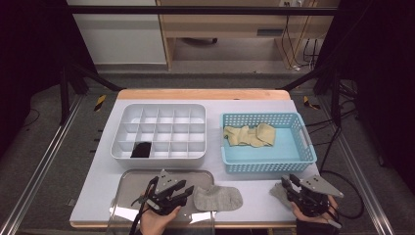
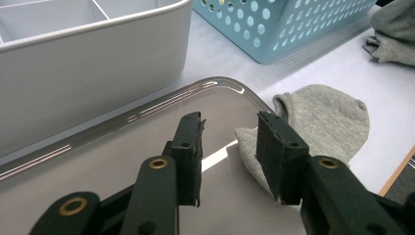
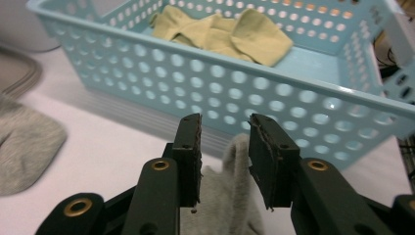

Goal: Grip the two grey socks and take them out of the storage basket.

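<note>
A: Where's the right claw [image 3: 224, 147]?

B: Over the crumpled grey knit sock [image 3: 230, 196] on the white bench [image 1: 254, 193]; jaws apart, a fold rising between them, unpinched

A: And the left claw [image 2: 230, 147]?

B: Jaws apart, empty, above the clear plastic tray [image 2: 147, 142]. The flat grey ankle sock [image 1: 218, 198] lies at its three o'clock, long axis three to nine, nearer the left hand

A: Beyond?

B: At twelve o'clock, the perforated blue plastic basket [image 1: 266, 164] holding yellow socks [image 1: 249, 134]

On the table [image 1: 254, 105], a divided box [image 1: 161, 131] stands toward the far left and a basket [image 1: 266, 144] just beside it to the right. A dark item [image 1: 141, 150] lies in a near-left compartment of the box. Two socks [image 1: 249, 135] lie in the basket's far part. A tray [image 1: 132, 188] sits at the near edge before the box. One sock [image 1: 219, 198] lies partly on the tray's right edge; another sock [image 1: 280, 192] lies near the near right corner.
</note>
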`<act>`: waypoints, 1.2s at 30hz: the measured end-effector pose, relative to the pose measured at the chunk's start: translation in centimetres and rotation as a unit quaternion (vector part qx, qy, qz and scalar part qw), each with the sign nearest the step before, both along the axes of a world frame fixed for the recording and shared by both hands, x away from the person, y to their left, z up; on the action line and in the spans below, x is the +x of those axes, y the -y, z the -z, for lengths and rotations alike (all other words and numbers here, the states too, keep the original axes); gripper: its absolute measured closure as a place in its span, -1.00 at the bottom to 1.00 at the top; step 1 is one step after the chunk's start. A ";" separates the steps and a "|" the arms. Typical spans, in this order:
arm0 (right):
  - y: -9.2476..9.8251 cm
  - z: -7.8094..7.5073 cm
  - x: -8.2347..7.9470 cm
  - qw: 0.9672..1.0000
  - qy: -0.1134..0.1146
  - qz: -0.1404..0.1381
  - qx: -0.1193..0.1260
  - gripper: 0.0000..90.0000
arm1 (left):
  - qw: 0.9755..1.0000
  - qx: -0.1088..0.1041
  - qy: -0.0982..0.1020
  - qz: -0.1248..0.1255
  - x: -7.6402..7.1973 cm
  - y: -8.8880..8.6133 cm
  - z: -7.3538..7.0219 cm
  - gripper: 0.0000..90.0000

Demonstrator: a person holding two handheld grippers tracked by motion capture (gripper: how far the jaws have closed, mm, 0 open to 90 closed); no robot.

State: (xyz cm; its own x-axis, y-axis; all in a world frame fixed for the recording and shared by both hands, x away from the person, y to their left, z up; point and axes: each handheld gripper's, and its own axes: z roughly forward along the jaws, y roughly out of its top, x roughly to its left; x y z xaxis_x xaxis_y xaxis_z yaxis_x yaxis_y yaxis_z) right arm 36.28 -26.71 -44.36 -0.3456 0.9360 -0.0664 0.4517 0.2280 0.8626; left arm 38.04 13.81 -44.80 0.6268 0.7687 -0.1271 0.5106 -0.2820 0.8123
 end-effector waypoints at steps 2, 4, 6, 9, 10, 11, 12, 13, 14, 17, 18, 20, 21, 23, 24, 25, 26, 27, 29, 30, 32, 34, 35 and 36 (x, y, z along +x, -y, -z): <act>-0.7 0.0 0.0 1.000 -0.003 -0.015 -0.008 0.45 | 1.000 0.000 0.001 0.000 0.0 0.0 0.0 0.35; -1.0 -0.1 0.0 1.000 0.002 -0.018 -0.017 0.44 | 1.000 0.000 0.001 -0.001 0.0 -0.1 0.0 0.35; -1.1 -0.2 -0.1 1.000 0.010 -0.013 -0.019 0.44 | 1.000 0.001 0.001 -0.001 0.0 -0.1 0.0 0.35; -1.1 -0.5 -0.4 1.000 0.020 -0.017 -0.015 0.45 | 1.000 0.001 0.000 0.000 0.0 0.0 0.0 0.35; -1.2 -0.6 -0.5 0.999 0.021 -0.022 -0.015 0.44 | 1.000 0.001 0.000 0.000 0.0 0.0 0.0 0.34; -1.3 -0.6 -0.4 0.999 0.019 -0.030 -0.015 0.44 | 1.000 0.002 0.000 0.000 0.0 0.0 0.0 0.34; -1.5 -0.5 -0.4 0.999 0.015 -0.037 -0.015 0.44 | 1.000 0.001 0.000 -0.001 0.0 0.0 0.0 0.34; -1.8 -0.4 -0.3 0.999 0.009 -0.044 -0.016 0.45 | 1.000 0.000 0.001 0.000 0.0 0.0 0.0 0.34; -2.0 -0.1 -0.2 0.999 -0.002 -0.050 -0.017 0.45 | 1.000 0.000 0.001 0.000 0.0 0.0 0.0 0.34; -2.4 1.0 0.4 0.997 -0.040 -0.060 -0.021 0.45 | 1.000 -0.001 0.003 0.001 0.0 -0.1 0.0 0.34; -2.5 1.4 0.6 0.996 -0.056 -0.061 -0.024 0.45 | 1.000 -0.001 0.004 0.002 0.0 -0.1 0.0 0.34; -2.6 2.2 0.9 0.995 -0.073 -0.059 -0.032 0.44 | 1.000 0.001 0.004 -0.001 0.0 -0.1 0.0 0.34; -2.5 2.5 1.0 0.994 -0.083 -0.058 -0.037 0.44 | 1.000 0.004 0.004 -0.006 0.0 -0.1 0.0 0.35; -2.5 3.0 1.2 0.993 -0.094 -0.058 -0.039 0.43 | 1.000 0.007 0.003 -0.011 0.1 -0.2 0.0 0.35; -2.5 3.0 1.2 0.993 -0.097 -0.056 -0.039 0.46 | 1.000 0.009 0.003 -0.014 0.1 -0.3 0.0 0.35; -2.4 3.1 1.2 0.993 -0.097 -0.054 -0.040 0.50 | 1.000 0.009 0.004 -0.015 0.2 -0.3 0.0 0.35; -2.4 3.1 1.3 0.993 -0.097 -0.053 -0.039 0.54 | 1.000 0.009 0.004 -0.015 0.2 -0.3 0.0 0.35; -2.4 3.1 1.2 0.993 -0.099 -0.052 -0.037 0.59 | 1.000 0.009 0.005 -0.015 0.2 -0.4 0.0 0.35; -2.1 3.2 1.3 0.993 -0.097 -0.049 -0.037 0.77 | 1.000 0.010 0.013 -0.012 0.2 -0.4 -0.1 0.34; -2.0 3.2 1.3 0.994 -0.096 -0.048 -0.032 0.81 | 1.000 0.011 0.015 -0.013 0.2 -0.4 -0.1 0.34; -1.6 3.0 1.4 0.994 -0.100 -0.043 -0.019 0.85 | 1.000 0.006 0.018 -0.009 0.2 -0.4 -0.1 0.36; -1.5 2.7 1.2 0.995 -0.096 -0.040 -0.006 0.85 | 1.000 0.004 0.022 -0.006 0.2 -0.4 -0.2 0.36; -1.4 2.4 1.1 0.995 -0.090 -0.041 0.001 0.85 | 1.000 0.001 0.024 -0.005 0.2 -0.4 -0.2 0.36; -1.5 2.0 1.0 0.995 -0.084 -0.045 0.017 0.85 | 1.000 -0.002 0.027 -0.004 0.2 -0.4 -0.2 0.35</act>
State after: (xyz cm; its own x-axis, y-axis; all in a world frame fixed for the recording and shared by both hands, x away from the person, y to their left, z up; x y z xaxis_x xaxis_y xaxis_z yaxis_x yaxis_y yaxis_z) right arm 37.27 -25.22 -46.38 -0.4320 0.9013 0.0307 0.5694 0.2462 0.7843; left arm 38.20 14.24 -44.60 0.6268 0.7732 -0.0964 0.4682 -0.2749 0.8398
